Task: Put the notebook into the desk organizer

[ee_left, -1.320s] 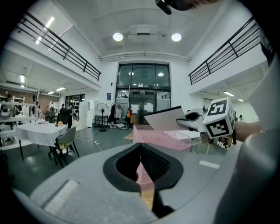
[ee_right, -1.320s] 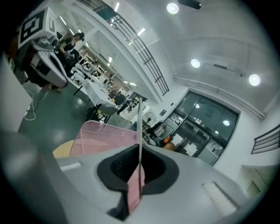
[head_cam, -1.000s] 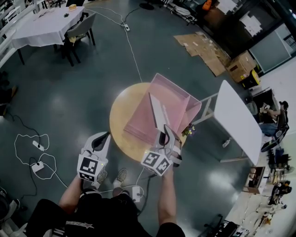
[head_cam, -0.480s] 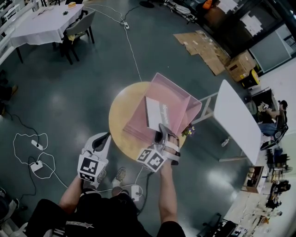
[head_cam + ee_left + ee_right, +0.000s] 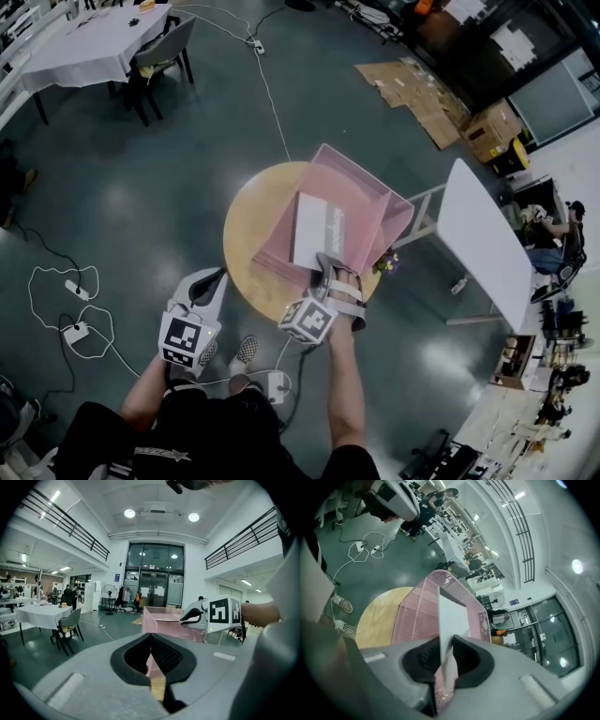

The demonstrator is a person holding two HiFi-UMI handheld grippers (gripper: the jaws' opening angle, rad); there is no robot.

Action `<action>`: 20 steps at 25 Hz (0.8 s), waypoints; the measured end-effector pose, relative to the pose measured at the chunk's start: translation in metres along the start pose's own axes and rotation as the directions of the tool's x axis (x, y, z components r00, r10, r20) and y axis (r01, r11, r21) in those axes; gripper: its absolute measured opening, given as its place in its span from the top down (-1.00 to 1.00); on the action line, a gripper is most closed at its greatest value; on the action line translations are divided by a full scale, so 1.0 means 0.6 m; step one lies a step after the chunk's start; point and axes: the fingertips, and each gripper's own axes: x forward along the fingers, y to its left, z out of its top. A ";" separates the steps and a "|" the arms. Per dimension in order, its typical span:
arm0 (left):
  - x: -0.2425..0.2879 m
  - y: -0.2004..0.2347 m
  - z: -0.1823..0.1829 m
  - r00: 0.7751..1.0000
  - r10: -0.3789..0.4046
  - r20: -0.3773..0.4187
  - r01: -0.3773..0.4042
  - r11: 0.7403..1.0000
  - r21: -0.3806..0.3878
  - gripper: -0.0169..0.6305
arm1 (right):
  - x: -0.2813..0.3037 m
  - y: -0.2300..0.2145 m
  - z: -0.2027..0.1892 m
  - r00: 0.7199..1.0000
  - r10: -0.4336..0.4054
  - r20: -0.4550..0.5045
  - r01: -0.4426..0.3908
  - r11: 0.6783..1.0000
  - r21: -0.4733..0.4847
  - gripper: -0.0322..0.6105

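Notebook (image 5: 314,230) first: it lies white and broad inside the pink mesh desk organizer (image 5: 361,187), with its near edge reaching back toward me at the organizer's open near side. That edge sits between the jaws of my right gripper (image 5: 336,272). They are only a little apart and opening at this moment, and in the right gripper view the pads look to touch both faces of the cover (image 5: 451,613). The organizer stands on the round wooden table (image 5: 246,234).

I judge the step in hand to be the release. To do it well I should let the jaws spread fully before I draw back, and pull straight out along the notebook's own plane. That way a pad does not catch the cover and drag it out over the mesh (image 5: 417,616). I should keep clear of the near wall, since a knock could shift the light organizer.

My left gripper (image 5: 211,279) hangs off the table's near edge, jaws pressed together on nothing (image 5: 151,637). It could steady the organizer if needed.
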 end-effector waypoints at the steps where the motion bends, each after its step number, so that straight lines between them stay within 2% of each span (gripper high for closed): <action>1: 0.000 0.001 0.000 1.000 -0.001 -0.001 0.001 1.000 0.002 0.91 | 0.002 0.008 0.000 1.000 0.022 0.002 -0.022 1.000 -0.006 0.74; 3: -0.001 0.002 -0.004 1.000 -0.006 -0.006 0.006 1.000 -0.002 0.91 | 0.004 0.019 0.001 0.998 0.065 0.000 -0.065 0.998 -0.015 0.71; 5: -0.001 0.000 -0.012 1.000 -0.010 -0.018 0.010 1.000 -0.012 0.91 | 0.004 0.026 -0.001 0.995 0.103 -0.009 -0.103 0.995 -0.014 0.56; 7: -0.002 -0.002 -0.013 1.000 -0.015 -0.024 0.015 1.000 -0.013 0.91 | 0.003 0.030 -0.002 0.990 0.138 -0.006 -0.138 0.990 -0.002 0.53; 8: -0.002 -0.003 -0.011 1.000 -0.017 -0.023 0.017 1.000 -0.011 0.91 | 0.003 0.031 -0.003 0.989 0.150 -0.002 -0.150 0.989 0.006 0.43; 20: -0.004 -0.019 -0.008 0.999 -0.039 -0.017 0.039 0.999 -0.012 0.91 | -0.019 0.032 -0.015 0.985 0.173 0.010 -0.174 0.981 0.086 0.10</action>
